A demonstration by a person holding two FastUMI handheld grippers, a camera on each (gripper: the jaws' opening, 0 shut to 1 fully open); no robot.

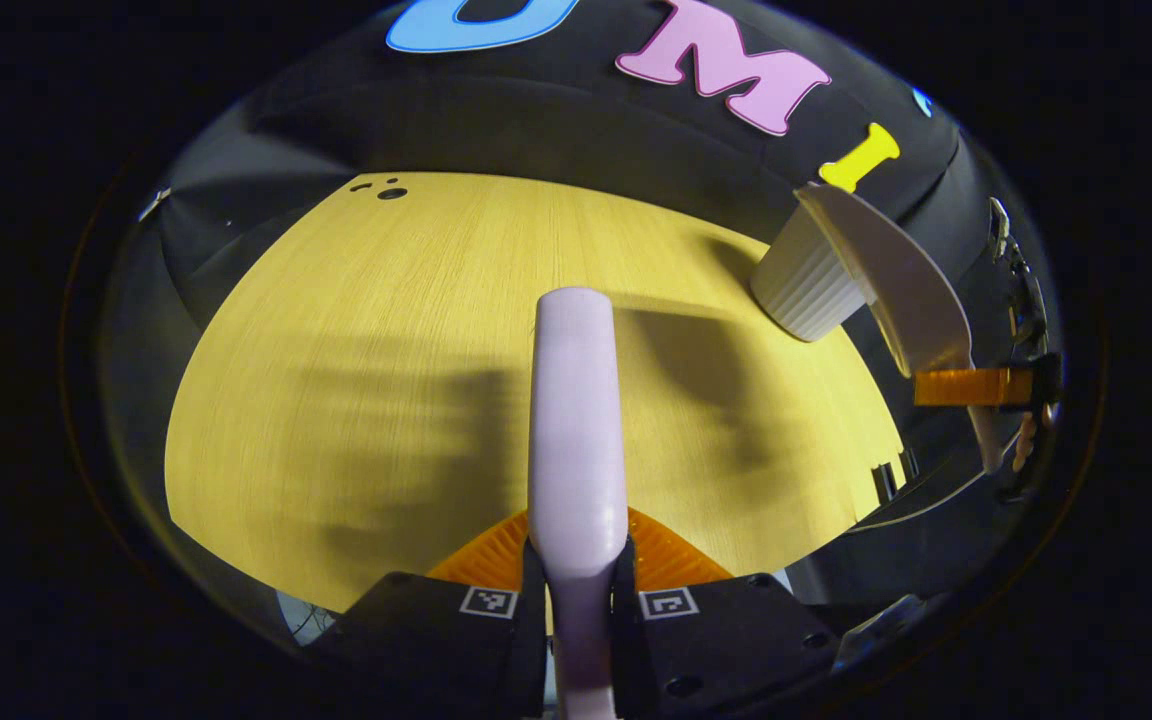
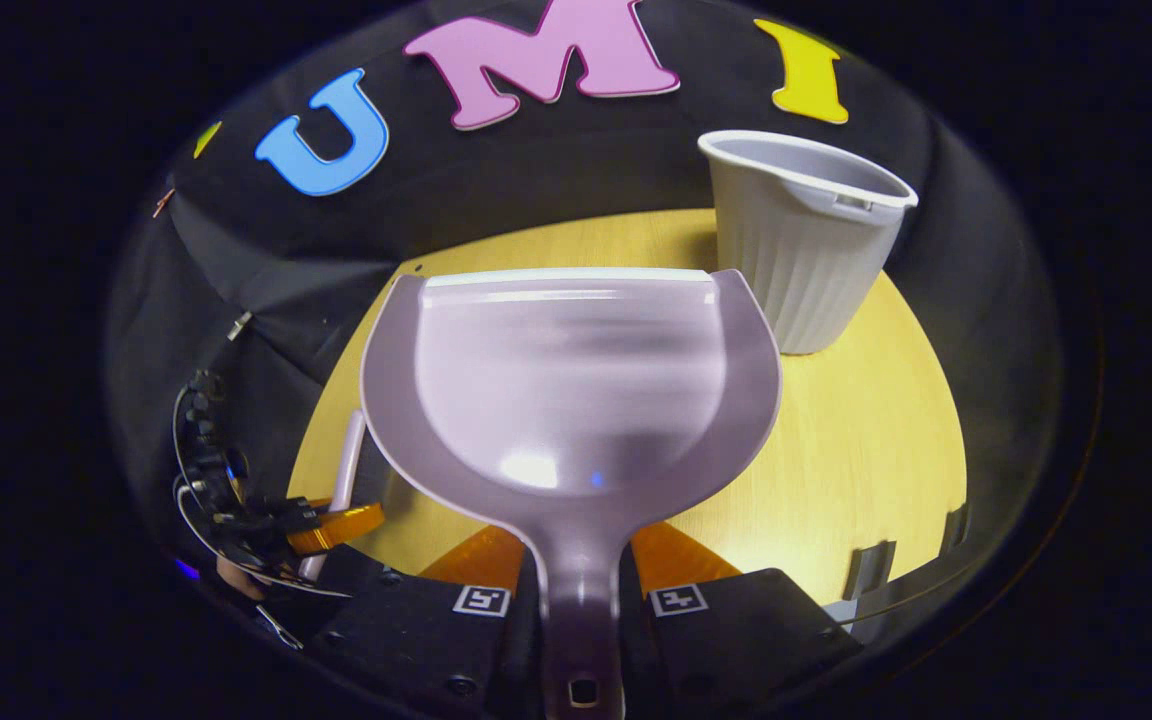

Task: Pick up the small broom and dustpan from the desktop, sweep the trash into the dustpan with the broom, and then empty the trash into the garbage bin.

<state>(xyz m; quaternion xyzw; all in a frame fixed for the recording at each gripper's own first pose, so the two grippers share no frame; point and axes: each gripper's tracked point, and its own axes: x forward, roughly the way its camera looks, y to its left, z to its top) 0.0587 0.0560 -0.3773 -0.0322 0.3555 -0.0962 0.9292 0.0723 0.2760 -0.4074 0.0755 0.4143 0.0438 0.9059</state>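
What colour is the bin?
The bin is pale grey with ribbed sides, seen best in the right gripper view.

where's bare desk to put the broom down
Bare wood spreads left of and beyond the broom on the desk, up to the far wall edge. It is crowded at the far right, where the garbage bin stands and the dustpan hangs beside it.
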